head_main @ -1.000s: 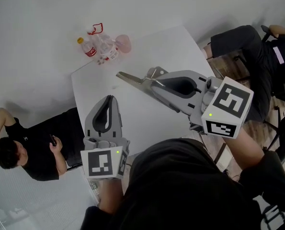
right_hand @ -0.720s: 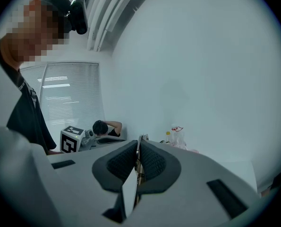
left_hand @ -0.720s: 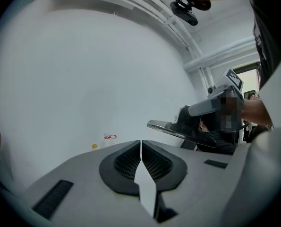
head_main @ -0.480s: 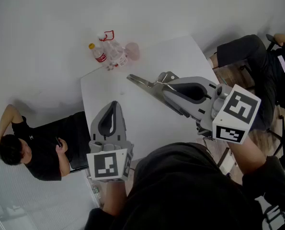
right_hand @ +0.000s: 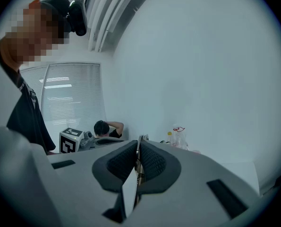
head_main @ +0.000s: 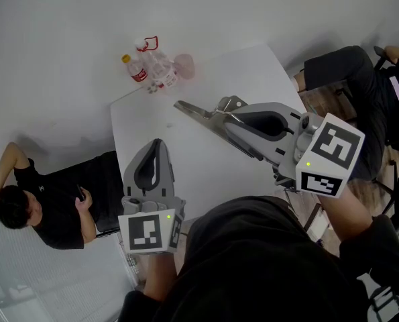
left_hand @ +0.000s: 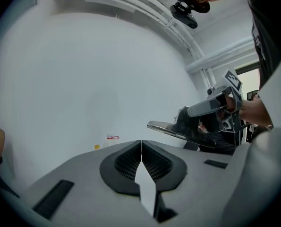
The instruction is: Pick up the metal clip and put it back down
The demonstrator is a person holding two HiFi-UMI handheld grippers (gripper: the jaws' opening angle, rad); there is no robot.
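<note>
The metal clip [head_main: 198, 112] is a long flat silver piece that hangs in the air over the white table [head_main: 206, 166]. My right gripper [head_main: 218, 121] is shut on its near end, and the blade points toward the table's far left. In the right gripper view the clip [right_hand: 139, 141] shows as a thin metal edge pinched between the dark pads. My left gripper [head_main: 154, 143] hovers over the table's left part, shut and with nothing in it. In the left gripper view its jaws [left_hand: 140, 144] meet, and the clip [left_hand: 167, 128] hangs ahead to the right.
Water bottles and a plastic bag [head_main: 151, 69] stand at the table's far corner, beside a pink object [head_main: 184, 66]. One person in black [head_main: 45, 206] sits close to the table's left edge. Another person [head_main: 347, 79] sits at the right.
The head view has shifted a little. Both grippers keep their places, and the clip stays in the right gripper.
</note>
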